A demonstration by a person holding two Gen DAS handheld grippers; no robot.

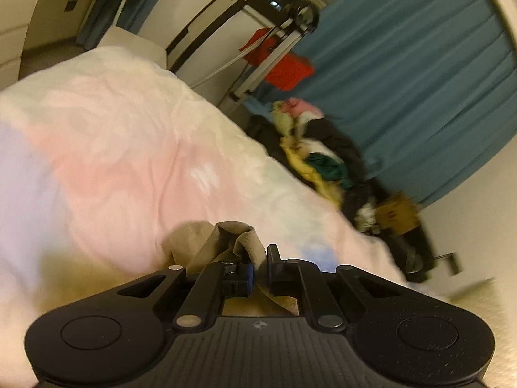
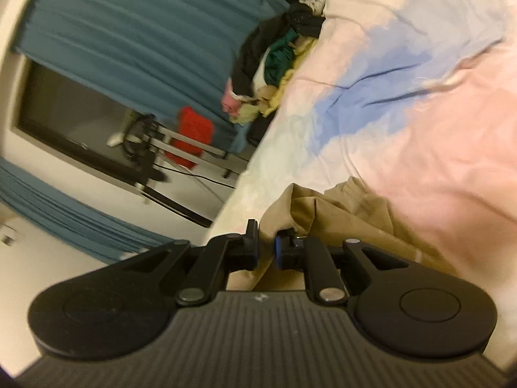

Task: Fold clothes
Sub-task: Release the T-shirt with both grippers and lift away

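Note:
A tan garment (image 1: pixel 223 242) lies bunched on the bed's pastel cover (image 1: pixel 129 148). In the left wrist view my left gripper (image 1: pixel 260 266) is shut on a fold of that cloth, which sticks up between the fingers. In the right wrist view my right gripper (image 2: pixel 266 252) is shut on an edge of the same tan garment (image 2: pixel 339 216), whose crumpled body spreads to the right over the pink, blue and white cover (image 2: pixel 420 97). Both views are tilted and blurred.
A pile of mixed clothes (image 1: pixel 310 148) sits past the bed's edge, seen also as a heap of clothes (image 2: pixel 274 61). Behind it hang teal curtains (image 1: pixel 404 74). A metal stand with red cloth (image 1: pixel 284 64) and a cardboard box (image 1: pixel 397 213) are on the floor.

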